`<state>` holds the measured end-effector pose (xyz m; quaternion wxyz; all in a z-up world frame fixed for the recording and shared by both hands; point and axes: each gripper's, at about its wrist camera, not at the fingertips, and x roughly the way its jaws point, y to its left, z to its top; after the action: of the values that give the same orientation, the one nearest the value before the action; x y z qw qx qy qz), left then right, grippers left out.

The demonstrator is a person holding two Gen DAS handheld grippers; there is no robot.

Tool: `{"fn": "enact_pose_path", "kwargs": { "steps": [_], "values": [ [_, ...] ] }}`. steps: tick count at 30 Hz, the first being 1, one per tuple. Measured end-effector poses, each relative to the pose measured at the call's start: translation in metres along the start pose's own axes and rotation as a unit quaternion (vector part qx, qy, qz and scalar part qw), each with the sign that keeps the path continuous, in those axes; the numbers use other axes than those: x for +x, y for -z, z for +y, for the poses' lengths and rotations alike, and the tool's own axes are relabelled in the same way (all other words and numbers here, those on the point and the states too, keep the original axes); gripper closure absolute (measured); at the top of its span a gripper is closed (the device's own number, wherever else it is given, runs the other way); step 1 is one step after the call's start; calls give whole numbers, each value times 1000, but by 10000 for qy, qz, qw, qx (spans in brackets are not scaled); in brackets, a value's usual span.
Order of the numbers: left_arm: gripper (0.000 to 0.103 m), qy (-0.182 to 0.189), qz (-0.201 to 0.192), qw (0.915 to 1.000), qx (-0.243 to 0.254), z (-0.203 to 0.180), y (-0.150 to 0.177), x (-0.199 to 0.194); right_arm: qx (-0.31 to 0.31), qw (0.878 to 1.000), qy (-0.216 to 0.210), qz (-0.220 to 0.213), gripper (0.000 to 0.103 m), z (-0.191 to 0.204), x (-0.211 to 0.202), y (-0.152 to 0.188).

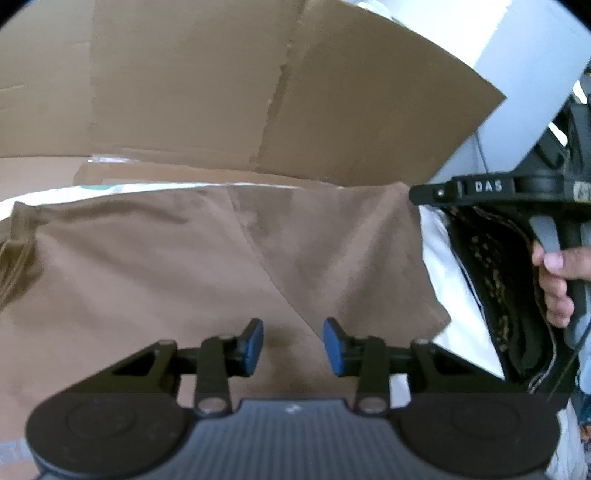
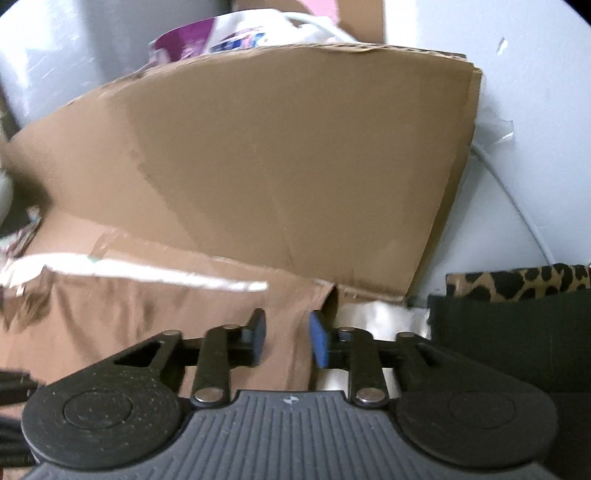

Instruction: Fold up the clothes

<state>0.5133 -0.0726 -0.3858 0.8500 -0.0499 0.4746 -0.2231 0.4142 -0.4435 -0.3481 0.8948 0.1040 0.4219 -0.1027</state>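
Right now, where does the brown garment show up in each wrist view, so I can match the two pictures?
Left wrist view: the brown garment fills the centre and left, spread flat ahead of the left gripper.
Right wrist view: it lies lower left, its right edge running under the right gripper.
Shared landmark: the upright cardboard sheet standing just behind the garment.

Cardboard sheet point(image 2: 295, 155) stands tilted against pale wall point(image 2: 535, 110), top edge ragged. Flat cardboard point(image 1: 177, 173) lies at its foot. Plastic bags point(image 2: 229, 33), purple and white print, show above the sheet. White cable point(image 2: 517, 206) runs down the wall, right. Clear tape scrap point(image 2: 498, 125) beside sheet's right edge.
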Motion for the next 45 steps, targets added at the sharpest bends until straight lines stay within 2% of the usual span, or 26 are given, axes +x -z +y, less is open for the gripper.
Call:
{"fn": "enact_pose_path", "kwargs": {
  "steps": [4, 7, 14, 17, 23, 27, 30, 35, 36, 40, 42, 45],
  "values": [
    [74, 117, 68, 9999, 78, -3, 4, 4, -185, 9998, 15, 125, 67, 9, -5, 18],
    [75, 179, 99, 9997, 120, -5, 7, 4, -276, 9992, 90, 292, 61, 18, -5, 35],
    [75, 193, 94, 9998, 23, -1, 9, 4, -255, 9975, 429, 509, 61, 24, 8, 66],
    [75, 217, 53, 9996, -159, 3, 8, 3, -225, 9968, 520, 558, 61, 23, 10, 73],
    [75, 258, 38, 9996, -59, -2, 9, 4, -180, 9962, 611, 588, 62, 21, 15, 77],
    [78, 284, 54, 9995, -147, -2, 11, 6, -258, 9957, 652, 598, 89, 24, 13, 76],
    [78, 304, 34, 9994, -147, -4, 10, 6, -272, 9950, 739, 617, 97, 25, 10, 75],
    [78, 430, 23, 9991, -27, -11, 9, 5, -307, 9923, 980, 694, 99, 24, 3, 77],
    [78, 466, 39, 9989, 0, -13, 9, 6, -319, 9913, 1052, 728, 103, 24, 3, 78],
    [78, 541, 169, 9981, 238, -24, 14, 9, -295, 9880, 1235, 883, 102, 15, 0, 81],
    [78, 561, 206, 9977, 308, -27, 16, 11, -278, 9890, 1203, 820, 102, 16, -5, 80],
    [78, 594, 252, 9971, 407, -31, 19, 13, -218, 9938, 927, 582, 101, 17, -21, 81]
  ]
}}
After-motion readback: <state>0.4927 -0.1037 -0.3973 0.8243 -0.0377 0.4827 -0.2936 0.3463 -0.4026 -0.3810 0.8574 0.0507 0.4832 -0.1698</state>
